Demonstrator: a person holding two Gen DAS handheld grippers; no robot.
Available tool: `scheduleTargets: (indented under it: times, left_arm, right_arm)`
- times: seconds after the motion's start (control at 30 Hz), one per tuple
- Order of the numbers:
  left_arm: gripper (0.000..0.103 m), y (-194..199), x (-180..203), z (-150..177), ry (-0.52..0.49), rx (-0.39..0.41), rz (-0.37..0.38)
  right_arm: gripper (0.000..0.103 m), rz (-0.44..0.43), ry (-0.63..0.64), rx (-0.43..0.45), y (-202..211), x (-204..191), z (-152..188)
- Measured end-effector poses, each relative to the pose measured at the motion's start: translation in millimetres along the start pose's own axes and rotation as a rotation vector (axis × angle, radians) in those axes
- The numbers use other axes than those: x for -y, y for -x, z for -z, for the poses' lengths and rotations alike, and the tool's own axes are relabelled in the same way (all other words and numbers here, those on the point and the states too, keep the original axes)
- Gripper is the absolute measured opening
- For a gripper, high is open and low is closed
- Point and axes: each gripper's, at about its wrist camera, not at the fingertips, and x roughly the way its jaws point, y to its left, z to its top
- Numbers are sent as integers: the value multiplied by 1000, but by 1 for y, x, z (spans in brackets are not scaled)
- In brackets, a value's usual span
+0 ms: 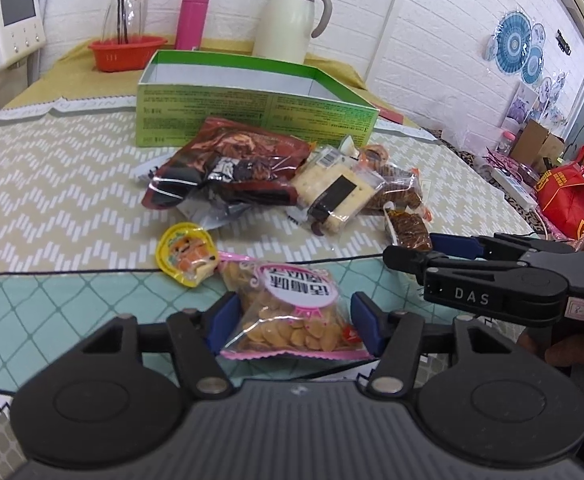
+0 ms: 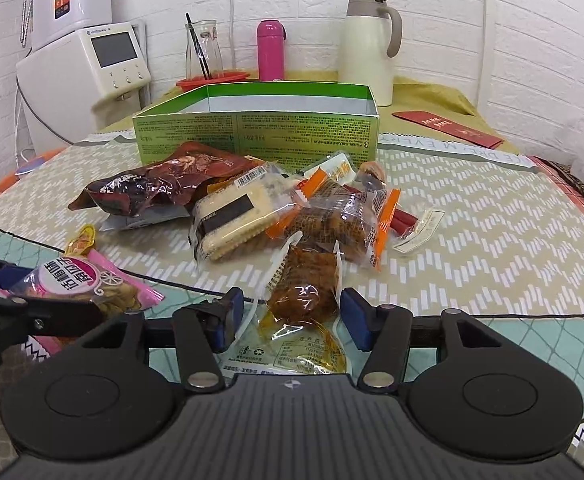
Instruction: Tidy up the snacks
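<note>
Spreading across both views is a cloth-covered table (image 1: 52, 184) with a beige zigzag print and a pale teal diamond-patterned border near the cameras. Toward its back stands an open green cardboard box (image 1: 252, 116), its pale inside showing nothing from these angles, with a cream thermal jug (image 1: 288, 20), a pink flask (image 1: 191, 16), a clear glass carafe (image 1: 126, 8) and a red plastic basket (image 1: 126, 52) behind it against the white brick wall. In front of the box the snacks lie in a loose heap: a large dark red foil pouch (image 1: 228, 164), a clear pack of pale square crackers (image 1: 334, 194) leaning against it, and orange-trimmed packets of brown cakes (image 2: 332, 220) overlapping beside those. Nearer, a small yellow jelly cup (image 1: 186, 256) rests just beside a pink-edged clear bag of golden nuts (image 1: 292, 312). The left gripper (image 1: 292, 322) straddles that bag with its blue pads (image 1: 222, 320) on either side, apparently against the wrapper's edges, though I cannot tell whether they press on it. The right gripper (image 2: 288, 320) stands with its pads spread wide, a clear wrapper of dark brown snack (image 2: 306, 284) lying on the cloth between them with a gap on each side, so it is not pinched.
</note>
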Motion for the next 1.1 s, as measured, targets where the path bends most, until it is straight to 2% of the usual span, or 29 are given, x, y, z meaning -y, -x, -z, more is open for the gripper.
scheduleTargets:
  times: [0.1, 0.3, 0.47, 0.53, 0.7, 0.83, 0.97, 1.1]
  left_arm:
    - [60, -1, 1, 2, -4, 6, -4]
    - [63, -4, 3, 4, -7, -1, -14]
    - [58, -5, 3, 3, -9, -2, -11]
    - [55, -4, 2, 4, -10, -1, -6]
    - [52, -1, 3, 3, -5, 0, -1]
    - [52, 12, 4, 0, -2, 7, 48]
    - [52, 30, 8, -16, -20, 62, 94]
    - [52, 43, 5, -46, -44, 135, 86]
  right_arm:
    - [99, -7, -34, -5, -3, 1, 0]
    - [103, -28, -108, 2, -1, 5, 2]
    - [103, -29, -150, 18, 0, 9, 4]
    - [81, -9, -122, 27, 0, 7, 5]
    - [67, -5, -96, 38, 4, 5, 8]
    - [66, -32, -73, 62, 21, 2, 7]
    - [66, -68, -71, 128, 38, 2, -8]
    - [66, -100, -40, 184, 41, 2, -33]
